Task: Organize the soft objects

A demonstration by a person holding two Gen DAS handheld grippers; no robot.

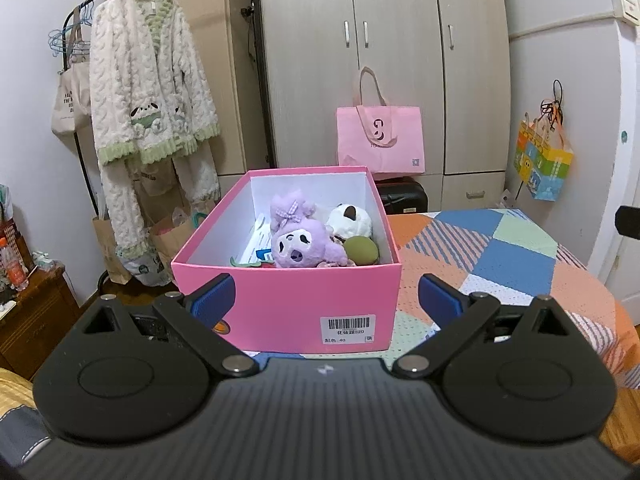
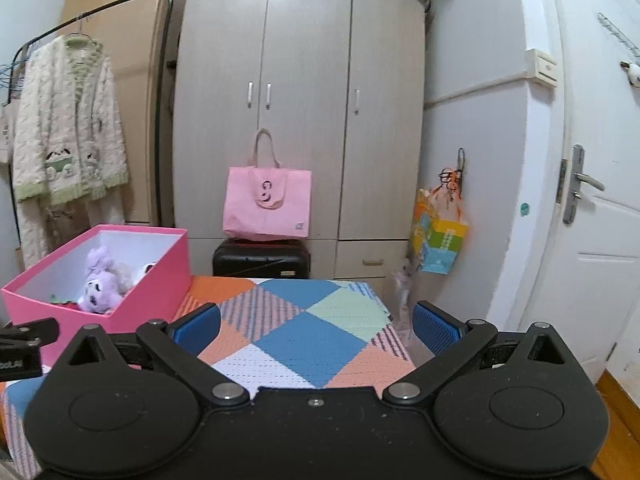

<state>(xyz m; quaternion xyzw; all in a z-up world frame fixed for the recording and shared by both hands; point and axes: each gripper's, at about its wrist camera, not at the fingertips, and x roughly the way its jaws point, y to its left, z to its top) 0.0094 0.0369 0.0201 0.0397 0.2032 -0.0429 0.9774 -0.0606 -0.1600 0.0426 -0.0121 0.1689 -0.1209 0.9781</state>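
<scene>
Plush toys sit inside the open pink box (image 1: 286, 300), which rests on the patchwork bedspread (image 1: 516, 264) at its left part. A purple plush (image 1: 298, 246) lies nearest the front wall, face turned toward the left wrist camera, ears and bow pointing to the far end. A white plush (image 1: 350, 220) and an olive-green round toy (image 1: 361, 251) lie just to its right, touching it. The box's long axis runs away from the left gripper (image 1: 324, 300), whose jaws stand wide apart, empty, straddling the near short wall. The right gripper (image 2: 316, 326) is likewise spread and empty, over bare bedspread; from it the box lies to the left and forward. The left gripper is judged the nearer, directly in line with the box's length. No soft object shows outside the box on the visible bedspread, so collection appears largely complete.
</scene>
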